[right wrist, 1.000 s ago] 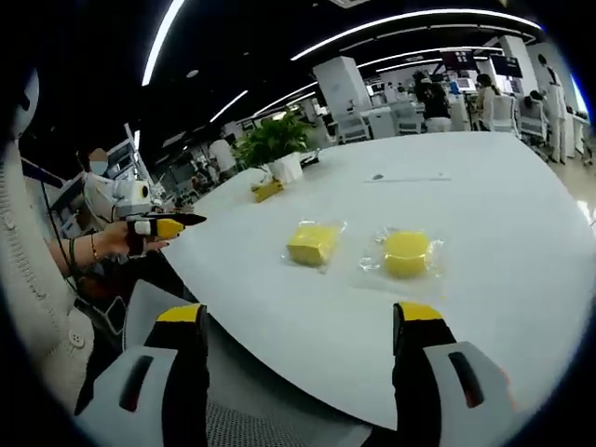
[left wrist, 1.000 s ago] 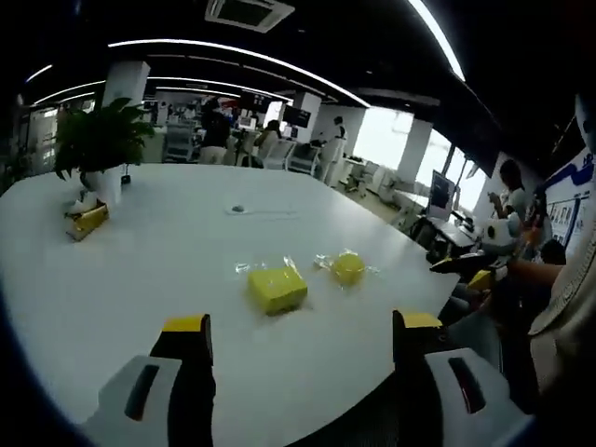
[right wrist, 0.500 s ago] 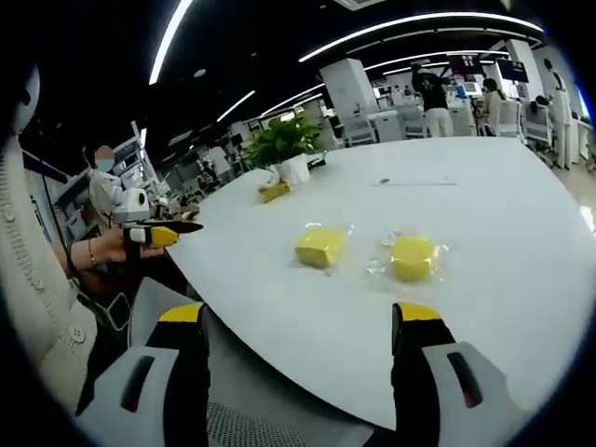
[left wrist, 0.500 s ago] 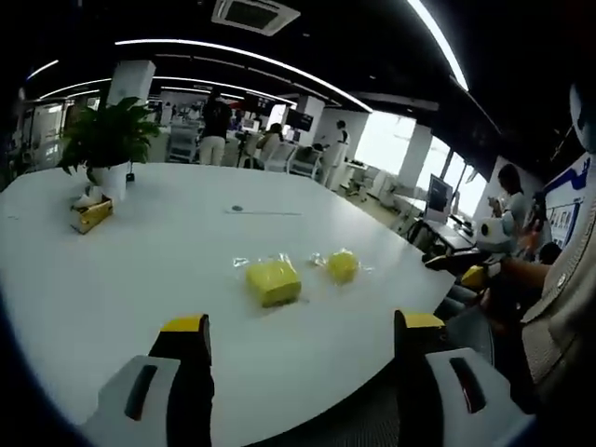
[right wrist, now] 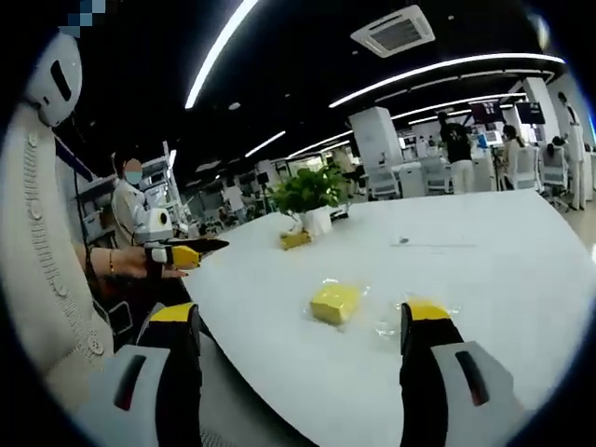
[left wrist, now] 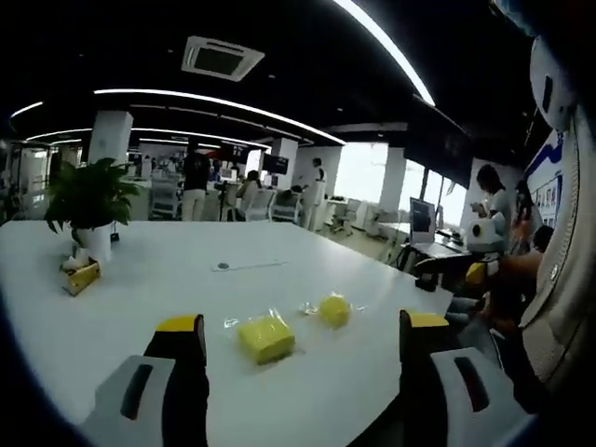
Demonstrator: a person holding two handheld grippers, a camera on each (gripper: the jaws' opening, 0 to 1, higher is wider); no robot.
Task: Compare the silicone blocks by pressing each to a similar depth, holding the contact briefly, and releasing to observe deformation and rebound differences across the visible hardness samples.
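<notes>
Two yellow silicone blocks in clear wrappers lie on the white table (left wrist: 140, 279). In the left gripper view the square block (left wrist: 265, 337) sits just beyond my left gripper (left wrist: 303, 326), with the round block (left wrist: 334, 310) to its right. My left gripper is open and holds nothing. In the right gripper view the square block (right wrist: 335, 301) lies ahead of my open, empty right gripper (right wrist: 298, 312). There the round block is mostly hidden behind the right jaw; its wrapper (right wrist: 386, 321) shows. Both grippers hover off the table's near edge, apart from the blocks.
A potted plant (left wrist: 88, 200) and a small yellow box (left wrist: 82, 277) stand at the table's far left. The right gripper (left wrist: 475, 272), in a hand, shows at the right edge. The left gripper (right wrist: 182, 253) shows at the left. People and desks fill the background.
Both cameras have tilted upward and drawn back, so the blocks sit lower in each view. The round block has slipped behind the right jaw. The blocks themselves have not moved.
</notes>
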